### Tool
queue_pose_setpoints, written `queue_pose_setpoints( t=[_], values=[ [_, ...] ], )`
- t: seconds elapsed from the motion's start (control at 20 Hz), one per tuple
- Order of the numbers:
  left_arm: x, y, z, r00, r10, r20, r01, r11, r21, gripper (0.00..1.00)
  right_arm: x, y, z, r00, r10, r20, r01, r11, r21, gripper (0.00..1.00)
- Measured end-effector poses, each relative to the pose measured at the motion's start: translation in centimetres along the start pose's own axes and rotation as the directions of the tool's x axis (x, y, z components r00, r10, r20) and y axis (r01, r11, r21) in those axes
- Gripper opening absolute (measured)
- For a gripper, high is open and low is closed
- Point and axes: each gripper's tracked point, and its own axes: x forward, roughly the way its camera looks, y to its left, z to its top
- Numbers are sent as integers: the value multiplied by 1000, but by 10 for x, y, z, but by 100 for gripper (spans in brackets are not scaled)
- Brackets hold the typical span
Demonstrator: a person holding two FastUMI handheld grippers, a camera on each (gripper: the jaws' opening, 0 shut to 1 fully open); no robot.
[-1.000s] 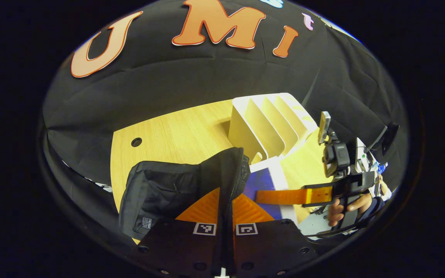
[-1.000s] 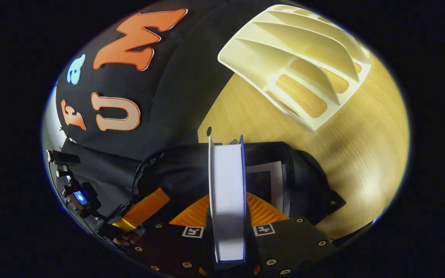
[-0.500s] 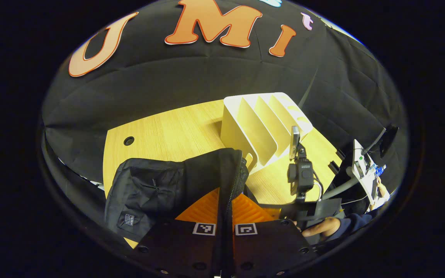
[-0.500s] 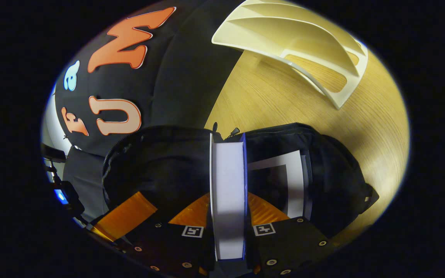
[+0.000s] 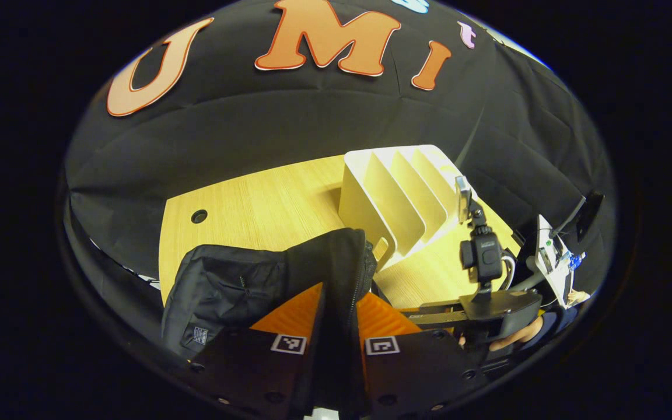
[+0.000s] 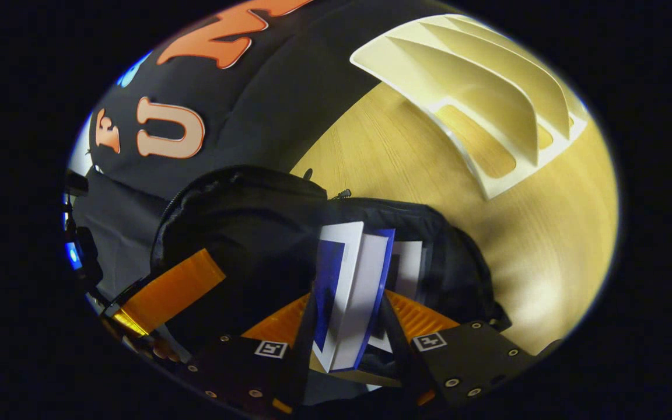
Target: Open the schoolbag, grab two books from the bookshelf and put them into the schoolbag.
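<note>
Left gripper view: schoolbag (image 5: pixel 242 291) sits on table (image 5: pixel 266 204) just ahead, its flap edge running up btwn the left gripper (image 5: pixel 336 341) fingers. Bookshelf (image 5: pixel 397 195) stands beyond, ahead-right. Right gripper (image 5: pixel 429 318) w/ hand (image 5: pixel 517 337) is off to the right, fingers pointing toward the bag.

Right gripper view: book (image 6: pixel 353 291) lies tilted btwn the right gripper (image 6: pixel 347 344) fingers, in the bag (image 6: pixel 254 233) mouth; 2nd book (image 6: pixel 409 265) in the bag just right of it. Shelf (image 6: pixel 482 105) far ahead-right. Left gripper (image 6: pixel 167 289) at left, touching the bag.
</note>
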Motion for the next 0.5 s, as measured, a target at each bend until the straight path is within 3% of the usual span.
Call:
queue_pose_setpoints(
  t=[0.1, 0.25, 0.35, 0.4, 0.5],
  values=[
    [5, -11, -3, 1000, 10, -3, -10, 1000, -15, 36, -17, -5, 10, 1000, 10, 5, -10, 999, -35, 74],
    [18, -18, -11, 998, 59, -27, -60, 996, -62, 48, -41, -23, 27, 1000, -3, 8, 4, 996, -89, 86],
    [26, -24, -19, 992, 113, -53, -118, 988, -100, 66, -60, -40, 41, 1000, -14, 15, 16, 991, -134, 95],
    [30, -30, -20, 991, 124, -57, -131, 984, -123, 76, -71, -43, 46, 1000, -1, 18, 4, 989, -146, 96],
    [32, -46, -17, 988, 141, -56, -149, 975, -164, 78, -92, -55, 60, 1000, -9, 30, 14, 984, -179, 96]
  ],
)
